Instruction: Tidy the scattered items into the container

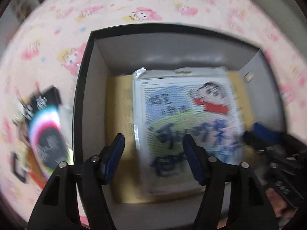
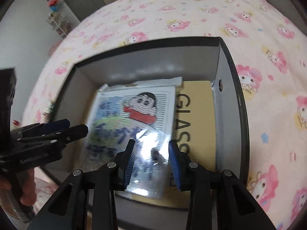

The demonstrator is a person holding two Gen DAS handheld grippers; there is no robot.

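Observation:
A black box [image 1: 84, 76] [image 2: 230, 67] with grey inner walls stands on a pink cartoon bedsheet [image 1: 134, 3]. Inside it lies a flat plastic-wrapped cartoon picture pack [image 1: 184, 111] [image 2: 138, 111] on a brown card [image 2: 197, 115] lettered "GLASS". My left gripper [image 1: 153, 140] [image 2: 77, 126] hangs open over the pack's near left part, with nothing between its pads. My right gripper [image 2: 152, 143] [image 1: 251, 131] hovers over the pack's near right part. Its jaws stand apart and only the shiny wrap shows in the gap below.
A black packet with a rainbow arc [image 1: 48, 134] and other small blurred items lie on the sheet left of the box. A hand [image 2: 26, 187] holds the left gripper's handle. A shelf [image 2: 57, 23] and grey cabinet stand beyond the bed.

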